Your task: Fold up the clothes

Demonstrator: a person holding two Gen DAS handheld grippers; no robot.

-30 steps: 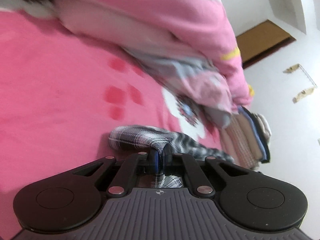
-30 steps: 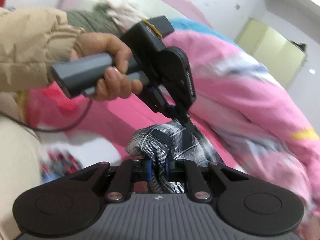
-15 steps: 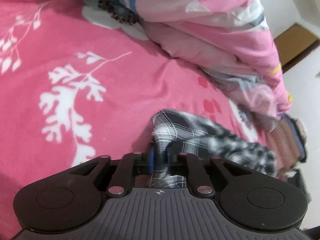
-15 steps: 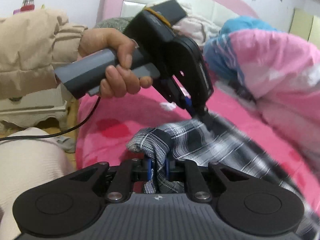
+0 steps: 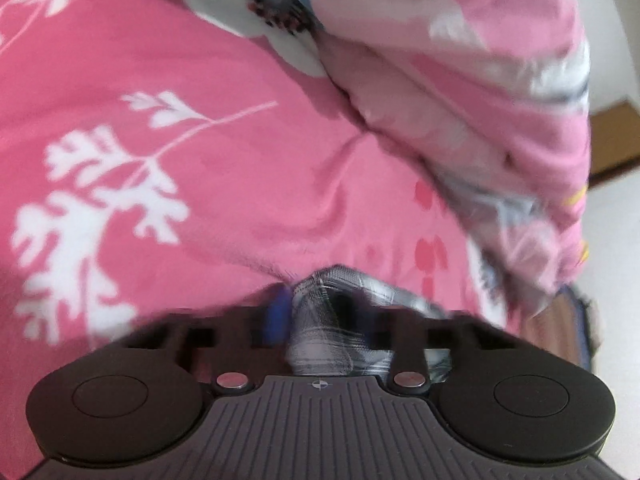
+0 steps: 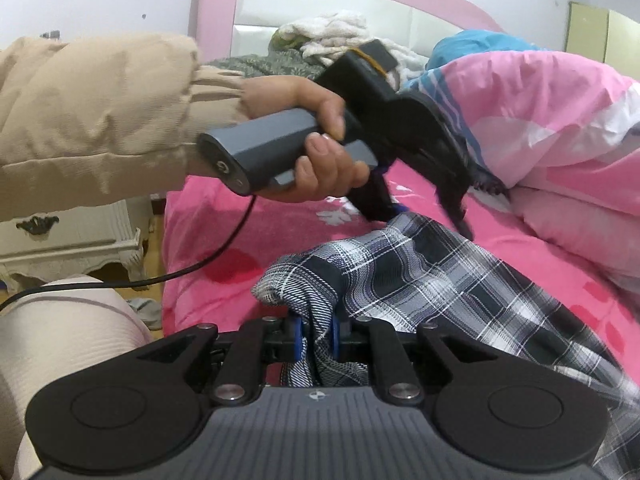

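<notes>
- Pink bedding with white leaf prints covers the bed [image 5: 248,184], giving a broad soft surface on which a garment can be spread and folded; a padded headboard [image 6: 320,4] and a pale bedside cabinet [image 6: 68,240] stand behind it.
- Bunched along the far side lies a pink quilt [image 6: 540,120], apparently pushed aside so the middle of the bed is free for the work.
- A plaid garment [image 6: 440,280] lies stretched across that middle, one end raised off the sheet, the rest trailing away towards the right of the right-wrist view.
- The right gripper [image 6: 316,334] pinches a bunched corner of the cloth between its blue pads, jaws nearly together on the fabric, most likely to keep that corner under control.
- The left gripper [image 5: 316,312], held in a hand [image 6: 320,152] from a beige padded sleeve [image 6: 100,120], sits at the neighbouring part of the same edge; its jaws are closing with plaid cloth between them, though blur hides how firmly the pads bite.
- Two holds along one edge suggest the aim is to keep it taut and straight, so the edge can be laid flat or carried over as one neat fold.
- Folding seems at an early stage, since no crisp crease shows yet.
</notes>
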